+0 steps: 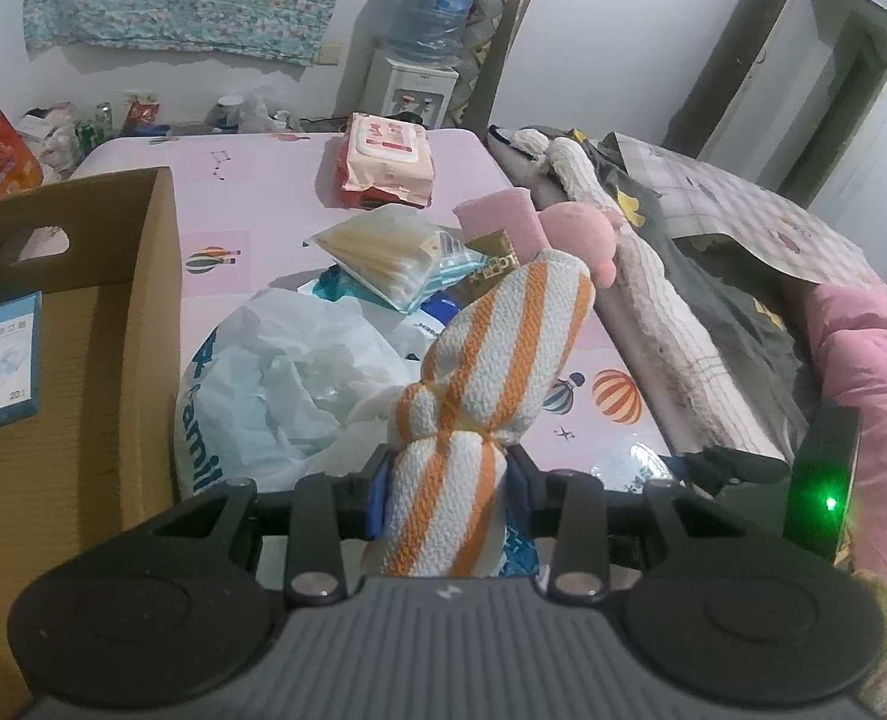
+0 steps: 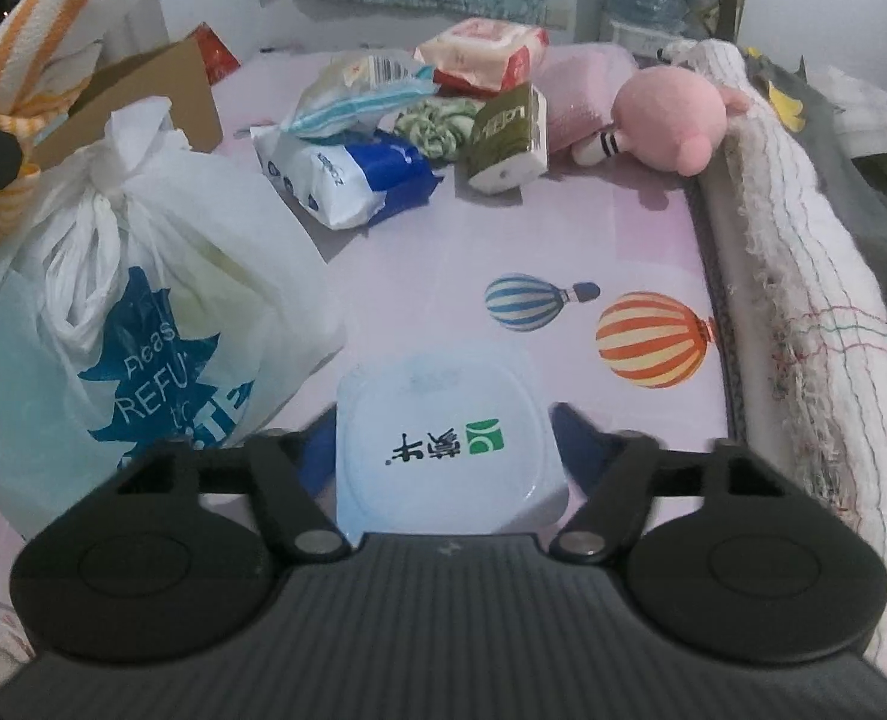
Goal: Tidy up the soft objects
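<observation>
Orange-striped towel (image 1: 491,360), tied in a bundle, is clamped in the left gripper (image 1: 446,480) and hangs over the table beside the box (image 1: 113,312), while the right gripper (image 2: 443,450) has its jaws apart on either side of a yogurt cup (image 2: 443,444), not squeezing it as far as I can tell. Looks like we're mid-sort: next move is probably dropping the towel into the box, needs a swing left over the rim. Further back the white bag (image 2: 143,276), tissue packs (image 2: 347,180) and pink plush (image 2: 671,114) wait on the mat.
</observation>
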The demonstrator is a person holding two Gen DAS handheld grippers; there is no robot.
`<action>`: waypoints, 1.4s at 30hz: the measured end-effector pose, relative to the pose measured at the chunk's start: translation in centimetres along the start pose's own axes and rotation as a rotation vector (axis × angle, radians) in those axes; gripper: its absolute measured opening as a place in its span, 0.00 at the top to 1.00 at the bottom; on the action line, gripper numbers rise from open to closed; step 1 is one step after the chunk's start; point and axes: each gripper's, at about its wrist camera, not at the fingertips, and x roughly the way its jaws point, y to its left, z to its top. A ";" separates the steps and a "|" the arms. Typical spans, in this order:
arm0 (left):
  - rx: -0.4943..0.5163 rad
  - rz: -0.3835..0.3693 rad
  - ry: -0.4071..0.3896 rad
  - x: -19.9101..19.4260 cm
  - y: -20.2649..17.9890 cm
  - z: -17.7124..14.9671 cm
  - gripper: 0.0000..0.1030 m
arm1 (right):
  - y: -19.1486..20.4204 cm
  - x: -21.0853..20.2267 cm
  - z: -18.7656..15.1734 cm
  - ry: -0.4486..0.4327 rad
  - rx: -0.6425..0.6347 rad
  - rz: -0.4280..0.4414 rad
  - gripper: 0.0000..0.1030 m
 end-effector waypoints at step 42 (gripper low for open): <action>-0.226 0.256 -0.111 -4.9 18.5 6.5 0.62 | 13.5 -7.4 21.9 -0.247 -0.089 0.379 0.39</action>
